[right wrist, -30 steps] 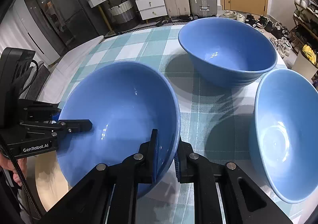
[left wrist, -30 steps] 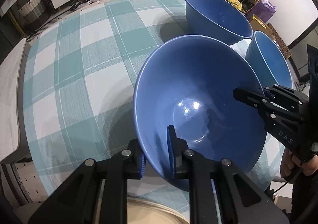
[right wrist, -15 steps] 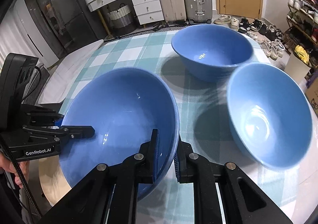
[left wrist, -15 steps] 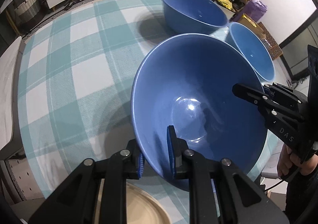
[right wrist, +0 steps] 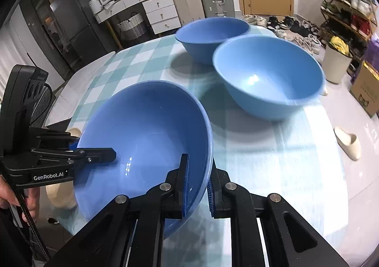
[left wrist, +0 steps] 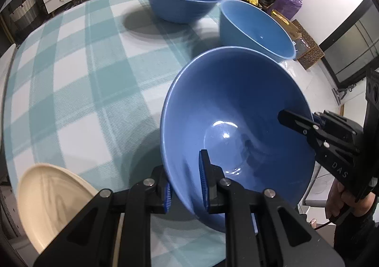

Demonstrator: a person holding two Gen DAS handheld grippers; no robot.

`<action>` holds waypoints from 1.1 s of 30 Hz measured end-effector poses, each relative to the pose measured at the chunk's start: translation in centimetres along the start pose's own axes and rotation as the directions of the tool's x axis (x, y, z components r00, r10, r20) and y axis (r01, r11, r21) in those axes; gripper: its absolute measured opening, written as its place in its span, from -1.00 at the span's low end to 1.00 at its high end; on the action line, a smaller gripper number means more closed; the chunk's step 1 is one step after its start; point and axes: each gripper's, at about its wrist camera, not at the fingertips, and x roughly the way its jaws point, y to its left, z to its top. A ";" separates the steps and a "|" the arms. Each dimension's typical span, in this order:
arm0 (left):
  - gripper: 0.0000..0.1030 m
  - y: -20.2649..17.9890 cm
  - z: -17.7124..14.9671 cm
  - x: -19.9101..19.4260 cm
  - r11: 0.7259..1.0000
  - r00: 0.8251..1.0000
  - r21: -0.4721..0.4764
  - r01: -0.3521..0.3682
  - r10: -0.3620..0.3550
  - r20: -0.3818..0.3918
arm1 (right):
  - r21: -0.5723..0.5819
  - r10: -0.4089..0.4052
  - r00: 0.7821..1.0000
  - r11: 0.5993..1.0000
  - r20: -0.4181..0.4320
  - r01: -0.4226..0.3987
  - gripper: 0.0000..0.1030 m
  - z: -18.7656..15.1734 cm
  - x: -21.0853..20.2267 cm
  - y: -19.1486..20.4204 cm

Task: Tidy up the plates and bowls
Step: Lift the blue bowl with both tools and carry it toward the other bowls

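While both grippers carried it, the dark blue bowl [left wrist: 236, 124] hung tilted above the checked tablecloth [left wrist: 71, 77], clear of the surface. The left gripper [left wrist: 186, 186] pinched the near rim, one pad inside the wall and one outside; the right gripper [right wrist: 197, 184] pinched the opposite rim the same way. Two more blue bowls waited on the cloth: a lighter one [right wrist: 267, 77] nearer, and a second [right wrist: 213, 34] behind it, the two just beside each other. A cream plate [left wrist: 52, 198] lay at the table's near edge. The step in hand looked like a carry toward the nearer bowl for nesting. To do it well, both hands should travel together so neither rim grip twists, level the bowl before lowering, centre it over the lighter bowl, and release only once it seats, since glazed rims slip easily.
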 end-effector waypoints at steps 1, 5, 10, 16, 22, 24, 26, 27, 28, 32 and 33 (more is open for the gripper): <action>-0.68 -0.3 -0.2 0.2 1.000 1.000 -0.002 0.004 -0.004 0.002 | 0.006 -0.002 1.000 1.000 -0.001 0.002 -0.75 -0.8 -0.4 -0.5; -0.68 -2.0 -1.2 1.1 1.000 1.000 0.000 0.006 -0.006 0.008 | 0.027 -0.007 1.000 1.000 -0.002 0.007 -0.75 -3.1 -1.3 -1.9; -0.68 -3.2 -1.9 1.8 1.000 1.000 -0.003 0.007 -0.007 0.013 | 0.055 -0.003 1.000 0.998 -0.008 0.004 -0.75 -4.6 -1.8 -3.1; -0.68 -3.4 -1.7 2.0 1.000 1.000 -0.015 0.015 -0.015 0.018 | 0.059 -0.005 1.000 0.998 -0.003 0.005 -0.75 -4.9 -2.2 -3.6; -0.66 -3.3 -1.8 2.3 0.999 1.000 -0.023 0.022 -0.022 0.018 | 0.082 0.022 1.000 0.996 -0.001 -0.022 -0.75 -4.2 -1.8 -4.1; -0.62 -3.1 -1.9 2.3 0.999 0.999 -0.033 0.017 -0.016 0.028 | 0.087 0.022 1.000 0.996 0.001 -0.022 -0.75 -4.2 -1.9 -4.2; -0.62 -2.9 -1.9 2.2 0.999 0.999 -0.041 0.012 -0.010 0.036 | 0.089 0.024 1.000 0.996 0.002 -0.024 -0.75 -4.1 -2.0 -4.3; -0.62 -2.9 -2.0 2.2 0.999 0.999 -0.041 0.005 -0.004 0.037 | 0.091 0.023 1.000 0.996 0.007 -0.023 -0.75 -4.1 -2.1 -4.4; -0.62 -2.9 -2.0 2.2 0.999 0.999 -0.040 0.000 0.001 0.039 | 0.093 0.022 1.000 0.995 0.012 -0.023 -0.75 -4.2 -2.2 -4.4; -0.61 -2.8 -1.9 1.6 0.999 0.998 -0.051 -0.006 0.010 0.064 | 0.096 0.016 0.999 0.995 0.033 -0.019 -0.74 -3.9 -2.9 -4.7; -0.61 -2.7 -1.8 1.4 0.998 0.997 -0.055 -0.010 0.014 0.073 | 0.095 0.016 0.999 0.995 0.038 -0.020 -0.73 -3.8 -3.1 -4.7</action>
